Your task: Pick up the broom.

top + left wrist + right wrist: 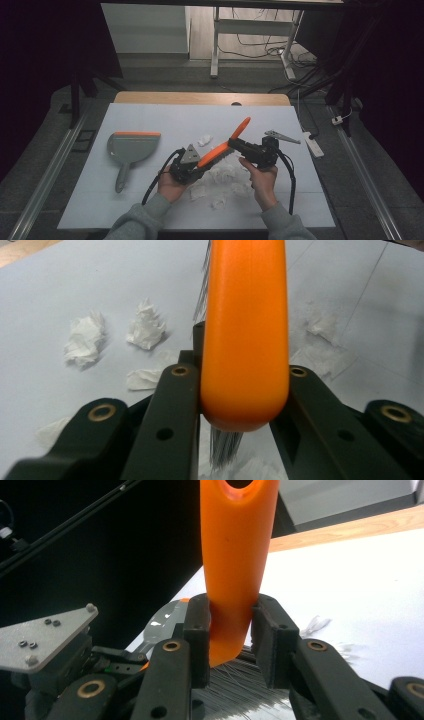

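Observation:
An orange hand brush [220, 149] hangs tilted above the white table [150, 115], bristles down, held at both ends. My left gripper [201, 163] is shut on its wide head end; in the left gripper view the jaws clamp the orange back of the brush [245, 340] with bristles showing below. My right gripper [233, 144] is shut on the handle; in the right gripper view the jaws squeeze the orange handle [235, 555] under its hanging hole. A grey dustpan [131, 147] with an orange lip lies at the left. Crumpled paper scraps [225, 174] lie under the brush.
More paper scraps [85, 337] sit beside the brush, one [204, 140] farther back. The table's wooden far edge [200, 97] is behind. A power strip [313, 143] lies off the right side, and white desk legs [215, 45] with cables stand beyond.

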`<act>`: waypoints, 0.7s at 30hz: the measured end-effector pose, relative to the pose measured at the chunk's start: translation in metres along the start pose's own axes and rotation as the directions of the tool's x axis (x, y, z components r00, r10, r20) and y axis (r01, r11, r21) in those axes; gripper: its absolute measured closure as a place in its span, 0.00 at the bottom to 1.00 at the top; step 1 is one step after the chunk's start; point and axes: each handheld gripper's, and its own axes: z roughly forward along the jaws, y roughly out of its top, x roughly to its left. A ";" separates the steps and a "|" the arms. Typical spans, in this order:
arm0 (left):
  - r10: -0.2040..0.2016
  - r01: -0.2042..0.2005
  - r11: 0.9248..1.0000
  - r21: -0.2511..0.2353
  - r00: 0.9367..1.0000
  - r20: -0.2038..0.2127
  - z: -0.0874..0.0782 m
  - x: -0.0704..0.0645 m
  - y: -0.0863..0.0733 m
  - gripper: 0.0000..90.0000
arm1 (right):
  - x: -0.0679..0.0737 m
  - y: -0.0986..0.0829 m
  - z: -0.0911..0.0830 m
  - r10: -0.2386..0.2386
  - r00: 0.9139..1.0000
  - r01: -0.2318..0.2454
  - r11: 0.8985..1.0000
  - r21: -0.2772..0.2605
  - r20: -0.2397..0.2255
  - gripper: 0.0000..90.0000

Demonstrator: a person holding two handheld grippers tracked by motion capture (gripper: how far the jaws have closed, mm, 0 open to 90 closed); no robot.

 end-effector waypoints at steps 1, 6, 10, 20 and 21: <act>-0.006 0.006 1.000 -0.005 1.000 0.008 -0.002 0.002 0.000 0.88 | 0.000 0.001 0.000 -0.005 1.000 0.005 1.000 0.004 -0.003 0.74; -0.032 0.032 0.999 -0.021 0.999 0.003 -0.020 0.018 0.000 0.88 | -0.001 0.005 -0.005 -0.060 0.998 0.060 0.998 0.017 -0.008 0.60; -0.034 0.034 0.999 -0.025 0.999 0.000 -0.029 0.025 -0.001 0.89 | -0.005 0.009 -0.010 -0.086 0.996 0.086 0.995 0.043 -0.021 0.56; 0.025 -0.029 0.998 0.064 0.998 0.061 -0.046 0.036 0.001 0.89 | 0.010 0.015 -0.014 -0.293 0.955 0.295 0.940 0.171 -0.033 0.52; 0.025 -0.029 0.998 0.064 0.998 0.061 -0.046 0.036 0.001 0.89 | 0.010 0.015 -0.014 -0.293 0.955 0.295 0.940 0.171 -0.033 0.52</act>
